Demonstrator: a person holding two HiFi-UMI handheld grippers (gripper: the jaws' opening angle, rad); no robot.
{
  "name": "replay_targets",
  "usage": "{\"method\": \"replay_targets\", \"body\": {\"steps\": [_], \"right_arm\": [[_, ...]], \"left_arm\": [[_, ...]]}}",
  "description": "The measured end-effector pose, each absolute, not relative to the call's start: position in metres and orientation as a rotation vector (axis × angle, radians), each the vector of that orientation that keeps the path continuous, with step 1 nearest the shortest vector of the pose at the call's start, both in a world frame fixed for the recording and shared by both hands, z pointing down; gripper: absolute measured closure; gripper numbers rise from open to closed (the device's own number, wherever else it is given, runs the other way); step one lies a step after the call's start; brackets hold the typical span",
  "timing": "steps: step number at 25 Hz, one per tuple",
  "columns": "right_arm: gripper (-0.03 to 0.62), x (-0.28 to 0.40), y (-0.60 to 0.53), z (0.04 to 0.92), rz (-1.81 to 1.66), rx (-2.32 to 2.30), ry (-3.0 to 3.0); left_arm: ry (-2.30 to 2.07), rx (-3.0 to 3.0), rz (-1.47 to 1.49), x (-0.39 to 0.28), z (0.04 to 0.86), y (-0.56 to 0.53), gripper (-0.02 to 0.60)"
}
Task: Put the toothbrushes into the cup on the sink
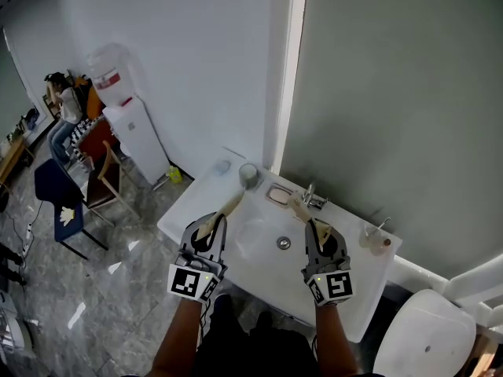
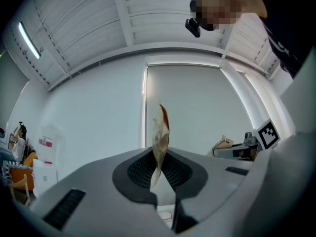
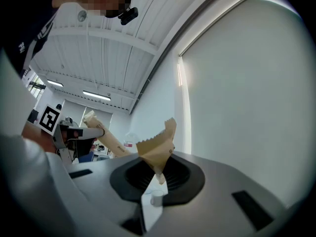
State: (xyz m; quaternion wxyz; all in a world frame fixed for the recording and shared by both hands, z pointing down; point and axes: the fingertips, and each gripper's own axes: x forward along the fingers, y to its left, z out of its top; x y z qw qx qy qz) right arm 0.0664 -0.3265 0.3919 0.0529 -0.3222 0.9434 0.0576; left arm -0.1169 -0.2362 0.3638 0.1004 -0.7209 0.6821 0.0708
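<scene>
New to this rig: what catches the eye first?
Each gripper is shut on a paper-wrapped toothbrush over the white sink: left gripper on the left toothbrush, right gripper on the right toothbrush. The cup stands at the sink's back edge, left of the faucet.

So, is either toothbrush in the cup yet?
No, the left gripper clamps one wrapped toothbrush and the right gripper the other, both away from the cup.
</scene>
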Motion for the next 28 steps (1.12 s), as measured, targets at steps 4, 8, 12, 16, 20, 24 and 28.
{"method": "replay_targets", "body": {"steps": [4, 8, 12, 16, 20, 24, 28], "right_arm": [[0.545, 0.058, -0.341, 0.412, 0.136, -1.054, 2.858], [0.545, 0.033, -0.355, 0.435, 0.123, -1.151, 2.835], [0.545, -0.014, -0.366, 0.449, 0.122, -1.266, 2.801], [0.545, -0.089, -0.374, 0.445, 0.123, -1.362, 2.764], [0.545, -0.154, -0.380, 0.435, 0.090, -1.436, 2.708], [0.545, -0.194, -0.384, 0.420, 0.117, -1.533, 2.657], [0.545, -0.216, -0.386, 0.415, 0.100, -1.597, 2.620]], "left_arm": [[1.968, -2.178, 0.206, -0.129, 0.376, -0.260, 0.532], [1.919, -2.224, 0.215, -0.162, 0.393, -0.282, 0.532], [1.872, -2.279, 0.230, -0.225, 0.406, -0.298, 0.532], [1.800, -2.347, 0.231, -0.308, 0.403, -0.315, 0.532], [1.731, -2.424, 0.245, -0.376, 0.394, -0.334, 0.532], [1.631, -2.505, 0.246, -0.408, 0.387, -0.351, 0.532], [1.563, -2.557, 0.252, -0.423, 0.383, -0.362, 0.532]]}}
